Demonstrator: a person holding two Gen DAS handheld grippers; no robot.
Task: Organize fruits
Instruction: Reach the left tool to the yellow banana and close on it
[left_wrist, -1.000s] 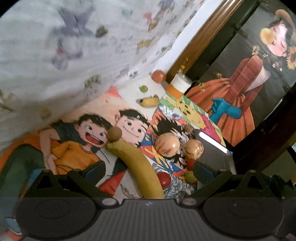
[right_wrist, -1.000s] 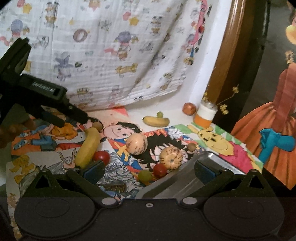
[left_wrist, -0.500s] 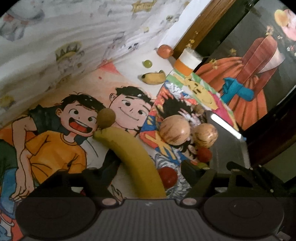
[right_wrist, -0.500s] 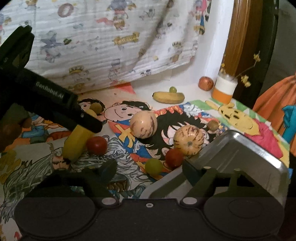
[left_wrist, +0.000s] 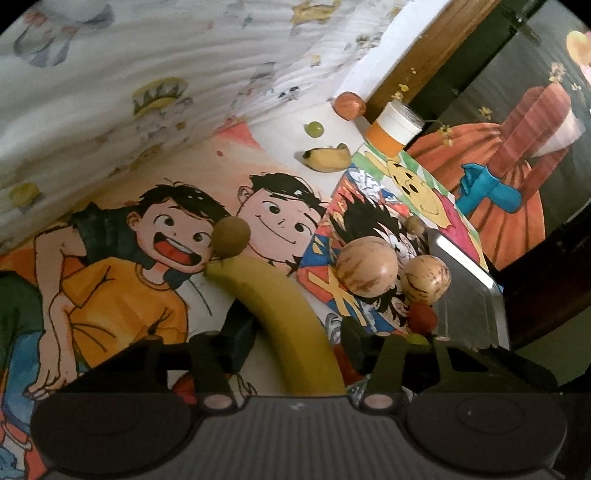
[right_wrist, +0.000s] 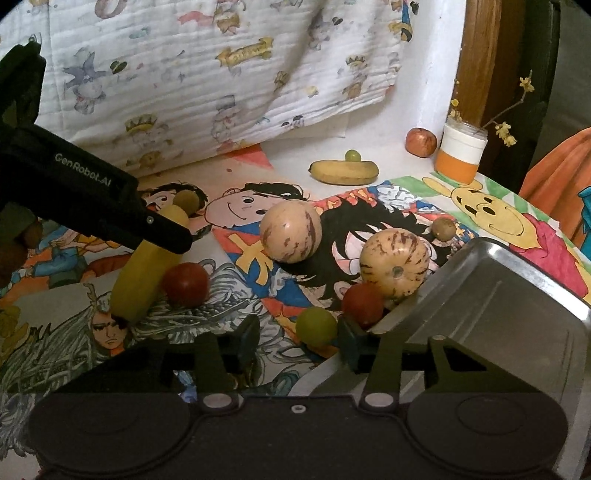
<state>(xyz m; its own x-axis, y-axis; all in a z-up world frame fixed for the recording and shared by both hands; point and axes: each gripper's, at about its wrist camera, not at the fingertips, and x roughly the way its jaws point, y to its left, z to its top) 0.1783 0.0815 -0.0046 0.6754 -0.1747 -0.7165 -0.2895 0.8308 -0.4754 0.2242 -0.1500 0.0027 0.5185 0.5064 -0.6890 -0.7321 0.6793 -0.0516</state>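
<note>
A long yellow banana (left_wrist: 273, 302) lies on the cartoon-print cloth, with a small brown fruit (left_wrist: 232, 236) at its far tip. My left gripper (left_wrist: 297, 332) straddles the banana and its jaws are closing; the left pad is at the peel, while a slim gap shows at the right pad. In the right wrist view, a left finger (right_wrist: 159, 236) crosses over the banana (right_wrist: 140, 273). My right gripper (right_wrist: 297, 332) is closing around a green grape (right_wrist: 317, 326) that sits near its right finger, with space on the left.
Two striped round melons (right_wrist: 290, 232) (right_wrist: 394, 266) and two red tomatoes (right_wrist: 185, 284) (right_wrist: 364, 304) lie nearby. A metal tray (right_wrist: 498, 295) sits at the right. At the back are a short banana (right_wrist: 345, 171), a grape (right_wrist: 352, 155), a red fruit (right_wrist: 421, 142) and an orange-and-white jar (right_wrist: 460, 155).
Both grippers have come forward and down toward the fruit, and both pairs of jaws have narrowed from wide open. The banana and the grape now sit between the fingers.
</note>
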